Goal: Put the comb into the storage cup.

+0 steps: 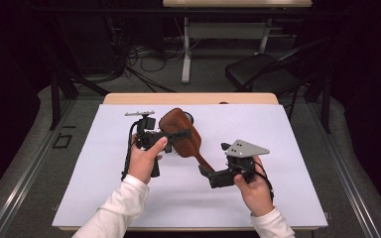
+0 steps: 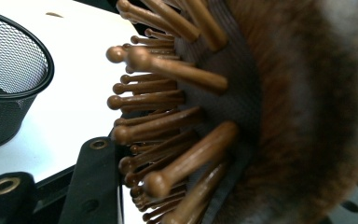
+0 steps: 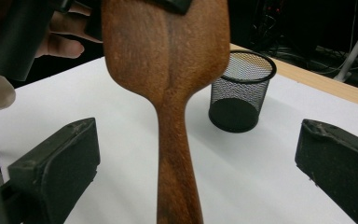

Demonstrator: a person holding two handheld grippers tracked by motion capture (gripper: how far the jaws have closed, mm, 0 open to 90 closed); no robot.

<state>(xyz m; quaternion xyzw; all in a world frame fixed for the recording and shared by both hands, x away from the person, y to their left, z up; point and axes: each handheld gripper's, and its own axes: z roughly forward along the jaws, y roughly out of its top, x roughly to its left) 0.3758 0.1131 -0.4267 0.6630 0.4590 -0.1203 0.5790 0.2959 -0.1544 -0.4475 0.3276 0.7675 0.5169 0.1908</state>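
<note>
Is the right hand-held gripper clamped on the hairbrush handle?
No: its jaws stand wide apart on either side of the hairbrush handle, touching nothing.

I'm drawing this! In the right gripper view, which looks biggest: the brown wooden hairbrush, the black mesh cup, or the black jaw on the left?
1. Brown wooden hairbrush, though it is nearest the camera.
2. Black jaw on the left.
3. Black mesh cup, which stands farther off.

wooden hairbrush [image 1: 181, 134]: 1, above the counter's [image 1: 287, 198] middle | black mesh cup [image 3: 240, 91]: 1, near the counter's far edge | claws: 2, left claw [image 1: 178, 135], right claw [image 1: 206, 171]
</note>
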